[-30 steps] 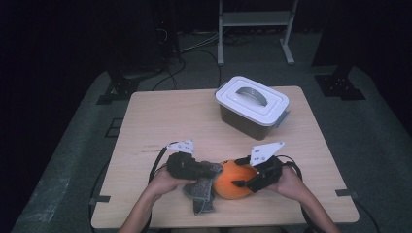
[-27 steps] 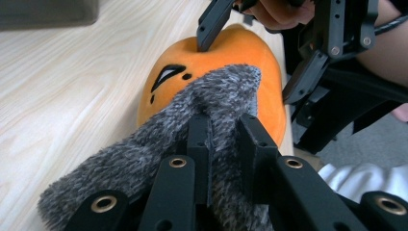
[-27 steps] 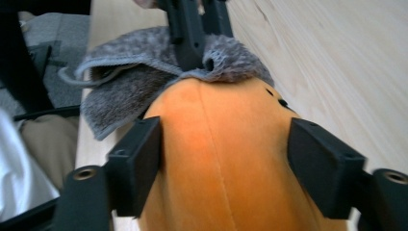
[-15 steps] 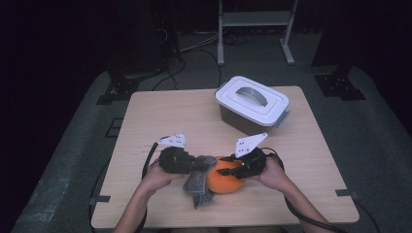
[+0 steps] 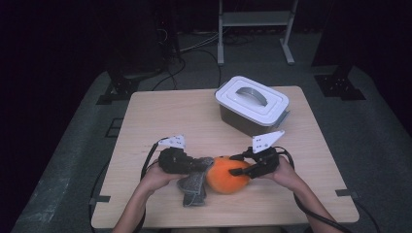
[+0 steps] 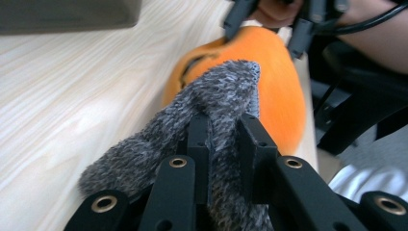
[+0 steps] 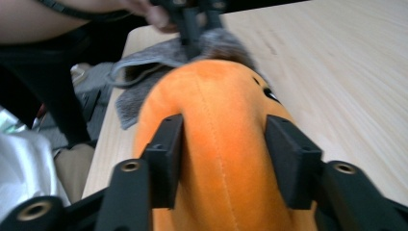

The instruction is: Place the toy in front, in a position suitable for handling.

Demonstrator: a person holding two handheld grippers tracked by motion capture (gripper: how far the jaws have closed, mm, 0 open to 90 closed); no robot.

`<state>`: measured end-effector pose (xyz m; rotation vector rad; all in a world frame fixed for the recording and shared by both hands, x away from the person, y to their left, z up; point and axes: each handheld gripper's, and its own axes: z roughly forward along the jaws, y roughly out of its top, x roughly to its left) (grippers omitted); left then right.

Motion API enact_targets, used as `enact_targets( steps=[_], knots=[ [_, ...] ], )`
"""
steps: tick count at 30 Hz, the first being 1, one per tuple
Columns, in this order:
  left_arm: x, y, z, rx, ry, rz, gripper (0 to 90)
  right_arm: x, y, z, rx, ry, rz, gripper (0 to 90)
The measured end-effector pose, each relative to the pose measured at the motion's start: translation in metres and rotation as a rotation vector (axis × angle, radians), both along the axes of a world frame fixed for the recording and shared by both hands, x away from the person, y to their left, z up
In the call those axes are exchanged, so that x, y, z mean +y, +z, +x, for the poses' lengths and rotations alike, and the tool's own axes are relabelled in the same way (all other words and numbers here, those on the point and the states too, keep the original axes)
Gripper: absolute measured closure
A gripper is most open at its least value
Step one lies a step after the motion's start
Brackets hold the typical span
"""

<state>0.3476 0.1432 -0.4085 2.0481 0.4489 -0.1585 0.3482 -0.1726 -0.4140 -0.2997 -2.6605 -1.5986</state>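
A: Orange plush (image 5: pixel 226 174) sits at the table's (image 5: pixel 160 111) near edge, well short of the lidded bin (image 5: pixel 251 103); grey cloth (image 5: pixel 193 184) touches its left side.

B: Left gripper (image 6: pixel 225 131)?

A: Pinched tight on the cloth.

B: Right gripper (image 7: pixel 223 144)?

A: Jaws just reopened some, still straddling and pressing the plush. Loose squeeze, so it may slip; a cloth tug could drag it.

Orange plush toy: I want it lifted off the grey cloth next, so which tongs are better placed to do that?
Right. The right tongs already straddle the orange plush toy, pads against its sides. The left tongs are shut on the grey cloth.
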Motion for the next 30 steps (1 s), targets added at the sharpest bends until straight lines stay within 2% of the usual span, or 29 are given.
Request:
enact_targets(
  steps=[2,3,7,9,12,14,15,17,19,21,25,27,28,30],
  knots=[
    [-0.007,0.001,-0.001,0.016,-0.022,-0.051,77.0,-0.011,-0.001,0.003,0.029,-0.04,0.006,44.4],
    [-0.012,0.003,-0.002,0.018,-0.034,-0.064,77.0,-0.016,0.0,0.003,0.028,-0.067,0.002,43.9],
    [-0.03,0.01,-0.004,0.0,-0.051,-0.058,77.0,-0.029,0.009,-0.004,-0.007,-0.175,-0.067,43.1],
    [-0.035,0.01,-0.003,0.005,-0.043,-0.06,77.1,-0.031,0.014,-0.012,-0.021,-0.175,-0.093,40.1],
    [-0.039,0.008,-0.002,0.017,-0.036,-0.084,77.0,-0.028,0.018,-0.02,0.0,-0.135,-0.107,31.8],
    [-0.043,0.007,-0.003,0.011,-0.043,-0.074,77.0,-0.02,0.017,-0.024,-0.01,-0.127,-0.124,28.1],
    [-0.044,0.007,-0.004,0.0,-0.04,-0.059,77.0,-0.015,0.016,-0.024,-0.011,-0.13,-0.137,27.4],
    [-0.042,0.007,-0.004,-0.001,-0.024,-0.052,77.0,-0.007,0.013,-0.024,-0.023,-0.146,-0.138,34.0],
    [-0.035,0.006,-0.003,0.004,-0.01,-0.057,77.1,-0.004,0.011,-0.021,-0.039,-0.136,-0.116,48.4],
    [-0.027,0.009,-0.002,-0.005,-0.004,-0.062,77.1,-0.002,0.01,-0.018,-0.032,-0.114,-0.068,56.3],
    [-0.009,0.029,-0.004,-0.054,-0.015,-0.078,77.2,0.009,0.011,-0.01,0.012,-0.049,0.017,58.5],
    [0.0,0.038,-0.007,-0.078,-0.021,-0.074,77.2,0.016,0.011,-0.007,0.041,-0.019,0.073,58.1],
    [0.001,0.039,-0.008,-0.088,-0.017,-0.068,77.2,0.02,0.01,-0.005,0.05,-0.007,0.083,58.1],
    [0.001,0.036,-0.01,-0.105,-0.006,-0.014,77.2,0.026,0.006,-0.002,0.052,0.006,0.074,57.7]
  ],
)
